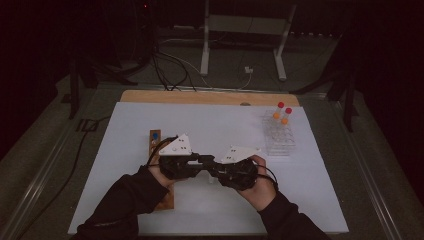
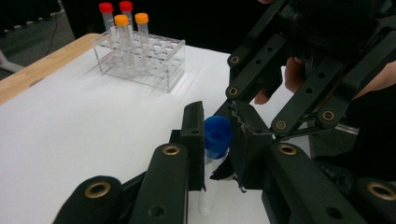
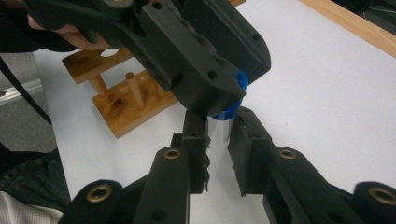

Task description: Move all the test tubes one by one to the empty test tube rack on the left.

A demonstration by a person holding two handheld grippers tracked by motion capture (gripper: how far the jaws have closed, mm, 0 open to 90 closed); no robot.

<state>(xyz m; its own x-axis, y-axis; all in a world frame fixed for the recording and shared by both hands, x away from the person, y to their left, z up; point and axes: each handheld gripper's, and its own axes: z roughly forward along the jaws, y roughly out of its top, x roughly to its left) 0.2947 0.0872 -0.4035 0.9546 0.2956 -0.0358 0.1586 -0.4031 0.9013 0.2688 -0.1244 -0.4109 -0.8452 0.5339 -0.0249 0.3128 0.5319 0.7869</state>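
Above the white table [image 1: 125, 165], the left gripper [image 2: 218, 135] is clamped tight on the blue cap [image 2: 217, 133] of a clear tube [image 2: 208, 196] — while the right gripper [image 3: 219, 135] pinches the tube's body just below. The two meet mid-table — well apart from the clear rack [image 2: 154, 58] of capped tubes.

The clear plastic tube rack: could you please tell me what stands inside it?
Four capped tubes stand in the clear plastic tube rack: two red-capped, two orange-capped. Their contents cannot be made out.

Clear tube [image 2: 208, 198] with blue cap [image 2: 217, 136], upright above the white table.
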